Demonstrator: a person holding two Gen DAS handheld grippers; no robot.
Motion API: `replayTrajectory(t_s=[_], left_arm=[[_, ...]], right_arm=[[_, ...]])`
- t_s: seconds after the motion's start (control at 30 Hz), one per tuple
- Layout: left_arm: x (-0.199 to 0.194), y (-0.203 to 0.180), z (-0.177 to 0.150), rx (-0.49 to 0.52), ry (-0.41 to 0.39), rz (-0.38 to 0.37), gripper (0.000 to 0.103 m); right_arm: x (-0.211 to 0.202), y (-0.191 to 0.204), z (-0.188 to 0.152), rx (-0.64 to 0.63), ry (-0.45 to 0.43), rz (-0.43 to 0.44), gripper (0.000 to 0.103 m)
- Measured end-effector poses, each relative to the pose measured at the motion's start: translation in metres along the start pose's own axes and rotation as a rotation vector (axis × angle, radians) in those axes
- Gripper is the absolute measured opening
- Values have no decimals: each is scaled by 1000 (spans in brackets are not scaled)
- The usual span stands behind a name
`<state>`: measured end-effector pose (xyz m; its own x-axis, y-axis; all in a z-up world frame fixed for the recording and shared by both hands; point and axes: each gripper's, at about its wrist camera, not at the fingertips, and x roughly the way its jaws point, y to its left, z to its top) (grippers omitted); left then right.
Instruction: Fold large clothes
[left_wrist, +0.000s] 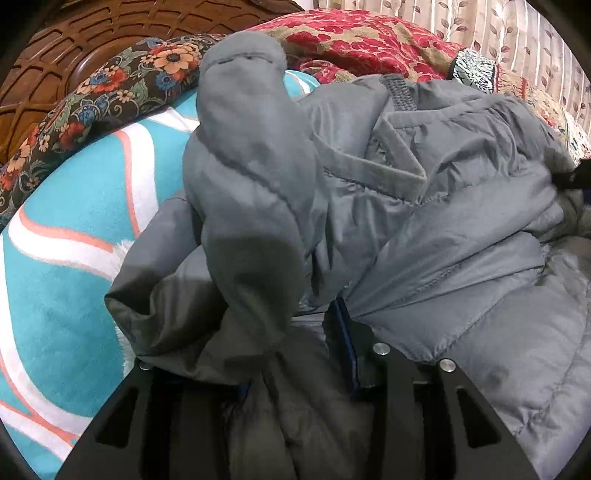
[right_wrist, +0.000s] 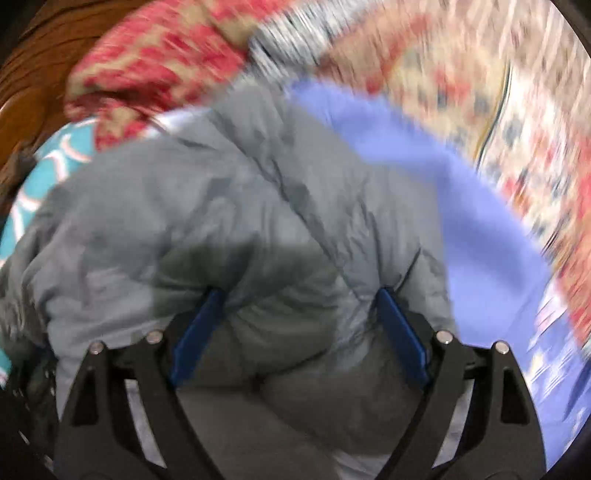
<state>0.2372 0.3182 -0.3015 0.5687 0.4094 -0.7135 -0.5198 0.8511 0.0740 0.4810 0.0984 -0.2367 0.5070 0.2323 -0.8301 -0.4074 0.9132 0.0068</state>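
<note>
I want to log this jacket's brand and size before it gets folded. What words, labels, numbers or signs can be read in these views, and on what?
None can be read. The grey puffer jacket shows only stitching, a flap and a ribbed hang loop, no tag or logo.
The teal blanket, floral cloth and red quilt carry patterns, not lettering.
The right wrist view is motion-blurred; anything printed there cannot be made out.

A teal blanket (left_wrist: 66, 280) with white and coral bands fills the left of the left wrist view. Above it lies a dark floral cloth (left_wrist: 110, 92), and a carved wooden headboard (left_wrist: 74, 37) takes the upper left corner. A red patterned quilt (left_wrist: 354, 40) sits at top centre, with leaf-print curtains (left_wrist: 517, 37) at upper right. In the blurred right wrist view, a blue cloth (right_wrist: 461, 192) runs down the right.
</note>
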Motion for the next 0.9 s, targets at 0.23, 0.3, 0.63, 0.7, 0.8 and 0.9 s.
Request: replayTrajectory(t_s=[0.23,0.3,0.63,0.7,0.8,0.9], left_arm=[[3,-1,3,5,-4,1,59],[3,-1,3,6,-2,2,59],[-15,-8,17,39,22,45,59],[-46,-7,16,14,-10,58,60],[-104,-11,4,-3,-81,46,60],[-154,-14,-17,-35,-78,25,66]], right_arm=[[43,8,-4,-9,74,-29,85],[46,9,-3,-12,76,-35,85],[-86,12,-84,-99,-179,67,85],[-114,12,-129,-138,-177,114,85],[-146,8,-192,-138,-151,177,85],[-182,9,-256,-133,-138,188,85]])
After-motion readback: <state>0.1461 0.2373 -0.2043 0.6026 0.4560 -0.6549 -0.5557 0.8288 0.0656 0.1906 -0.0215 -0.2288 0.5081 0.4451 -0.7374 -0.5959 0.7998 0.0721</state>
